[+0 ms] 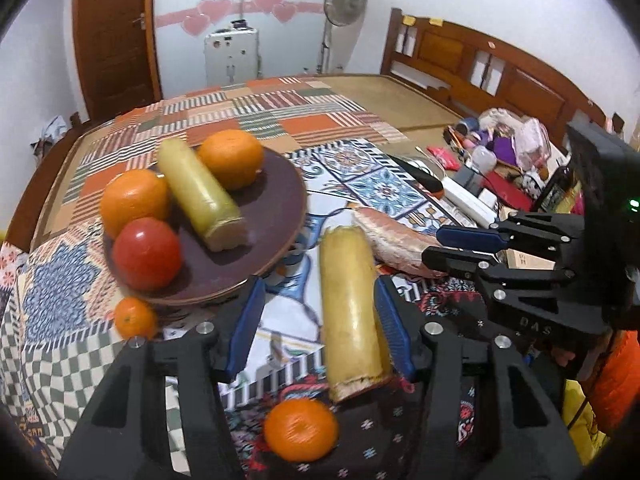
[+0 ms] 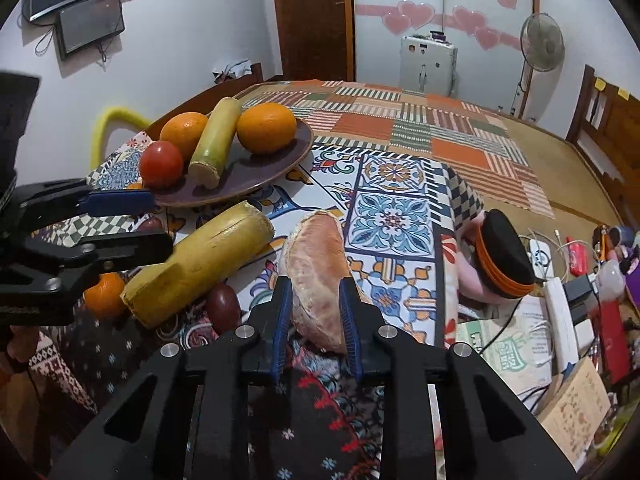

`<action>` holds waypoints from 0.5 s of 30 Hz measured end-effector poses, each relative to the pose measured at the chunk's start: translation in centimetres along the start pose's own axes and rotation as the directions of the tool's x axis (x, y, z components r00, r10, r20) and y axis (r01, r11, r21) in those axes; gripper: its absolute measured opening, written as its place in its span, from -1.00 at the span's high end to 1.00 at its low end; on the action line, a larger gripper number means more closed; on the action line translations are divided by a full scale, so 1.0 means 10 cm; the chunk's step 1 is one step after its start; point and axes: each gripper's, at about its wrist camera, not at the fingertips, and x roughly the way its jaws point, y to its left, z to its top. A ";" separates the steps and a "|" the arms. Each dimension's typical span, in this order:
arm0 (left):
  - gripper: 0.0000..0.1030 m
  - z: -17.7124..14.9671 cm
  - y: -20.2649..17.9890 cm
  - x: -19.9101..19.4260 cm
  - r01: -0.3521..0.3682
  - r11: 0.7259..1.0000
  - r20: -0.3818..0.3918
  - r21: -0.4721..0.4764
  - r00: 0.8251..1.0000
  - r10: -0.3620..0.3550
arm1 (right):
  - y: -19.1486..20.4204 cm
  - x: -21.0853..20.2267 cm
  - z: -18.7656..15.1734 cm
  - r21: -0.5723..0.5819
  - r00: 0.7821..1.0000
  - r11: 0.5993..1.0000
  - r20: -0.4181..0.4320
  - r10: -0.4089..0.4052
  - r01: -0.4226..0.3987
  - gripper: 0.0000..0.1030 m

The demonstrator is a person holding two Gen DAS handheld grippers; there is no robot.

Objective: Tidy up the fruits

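Left gripper (image 1: 320, 320): fingers spread wide, sugarcane piece (image 1: 352, 312) between them, touching only the right pad.
Right gripper (image 2: 316, 320): clamped on pomelo segment (image 2: 318, 272).
Plate (image 1: 276, 216): ahead-left of the left gripper, holding 2 oranges, 1 tomato, 1 cane.

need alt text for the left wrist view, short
The left gripper, fingers apart, straddles a yellow sugarcane piece lying on a patterned cloth; only one finger seems to touch it. Behind it, a dark plate holds two oranges, a tomato and another cane piece; the right gripper reaches a pink fruit wedge at right.
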 end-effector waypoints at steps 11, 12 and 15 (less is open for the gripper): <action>0.14 0.18 -0.18 0.45 0.005 0.999 -0.131 0.033 0.991 0.000 | -0.16 -0.17 -0.08 0.039 0.998 0.999 0.062 0.006 -0.009 0.13; 0.19 0.19 -0.18 0.48 0.004 1.000 -0.142 0.028 0.990 0.000 | -0.16 -0.17 -0.08 0.040 0.998 0.999 0.065 0.004 -0.007 0.12; 0.25 0.19 -0.16 0.51 0.010 1.000 -0.150 0.009 0.989 -0.008 | -0.18 -0.13 -0.06 0.044 0.998 0.999 0.062 0.011 -0.013 0.09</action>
